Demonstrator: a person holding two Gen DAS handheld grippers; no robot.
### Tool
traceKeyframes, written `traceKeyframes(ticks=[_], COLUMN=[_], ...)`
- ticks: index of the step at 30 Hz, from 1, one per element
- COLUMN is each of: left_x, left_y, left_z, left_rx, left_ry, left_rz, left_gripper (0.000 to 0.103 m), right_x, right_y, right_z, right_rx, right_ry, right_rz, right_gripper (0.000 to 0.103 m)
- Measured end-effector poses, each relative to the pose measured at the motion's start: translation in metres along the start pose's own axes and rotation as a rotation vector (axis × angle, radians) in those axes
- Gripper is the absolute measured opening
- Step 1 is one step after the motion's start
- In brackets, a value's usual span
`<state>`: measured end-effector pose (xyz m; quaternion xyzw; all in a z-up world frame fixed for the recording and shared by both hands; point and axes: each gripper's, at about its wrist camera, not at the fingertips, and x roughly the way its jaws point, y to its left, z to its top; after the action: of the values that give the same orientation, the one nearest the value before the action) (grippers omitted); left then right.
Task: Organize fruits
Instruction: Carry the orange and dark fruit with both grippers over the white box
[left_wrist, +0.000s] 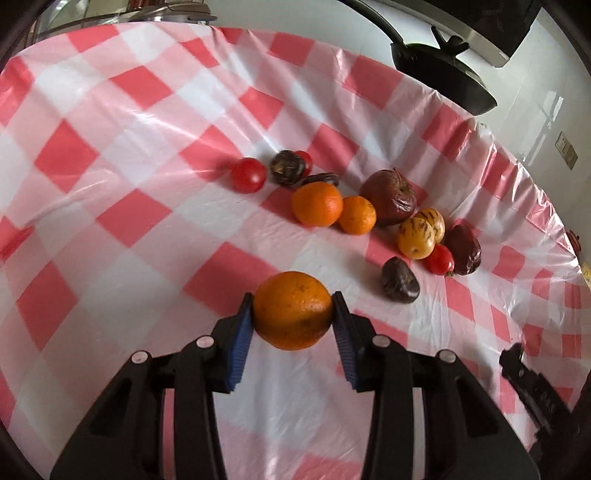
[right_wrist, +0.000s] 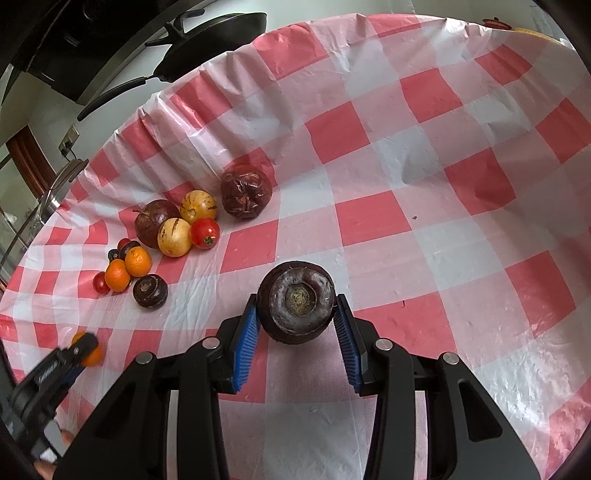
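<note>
My left gripper (left_wrist: 293, 312) clamps an orange (left_wrist: 292, 310) above the checked cloth (left_wrist: 110, 147), my right gripper (right_wrist: 296, 308) clamps a dark round fruit (right_wrist: 296, 306), its underside hidden from me.

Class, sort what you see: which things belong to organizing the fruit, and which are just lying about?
Belongs:
orange in left gripper
dark fruit in right gripper
fruit pile

Lying about:
frying pan
checked tablecloth
</note>
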<state>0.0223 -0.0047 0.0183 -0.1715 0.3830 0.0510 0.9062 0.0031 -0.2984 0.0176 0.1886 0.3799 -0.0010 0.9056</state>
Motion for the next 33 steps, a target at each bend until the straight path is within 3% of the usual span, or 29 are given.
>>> traceKeyframes(ticks=[10, 17, 20, 24, 33], left_x=[-0.021, -0.073, -0.109, -0.148, -0.225], left_y=[0.02, 0.051, 0.067, 0.1, 0.169], left_z=[-0.018, -0.047, -0.062, -0.085, -0.13], left_rx=[-0.01, -0.018, 0.014, 0.004, 0.062], left_ry=[0.011, 0.001, -0.053, -0.077, -0.161], left_rz=[0.017, 0.025, 0.032, 0.031, 0.043], left_gripper=[0.042, 0.042, 0.042, 0.042, 0.042], right_x=[0.003, -0.01, -0.042, -0.085, -0.143], right_y=[-0.001, 0.006, 0.022, 0.07, 0.147], right_z=[0.001, -0.005, -0.027, -0.077, -0.15], right_rx=[0.019, -0.006, 0.001, -0.117, -0.333], right_ry=[0.014, 0.001, 0.005, 0.025, 0.065], right_rz=[-0.013, -0.037, 0.05, 0.159, 0.259], right_gripper=[0.041, 0.041, 0.041, 0.041, 0.041])
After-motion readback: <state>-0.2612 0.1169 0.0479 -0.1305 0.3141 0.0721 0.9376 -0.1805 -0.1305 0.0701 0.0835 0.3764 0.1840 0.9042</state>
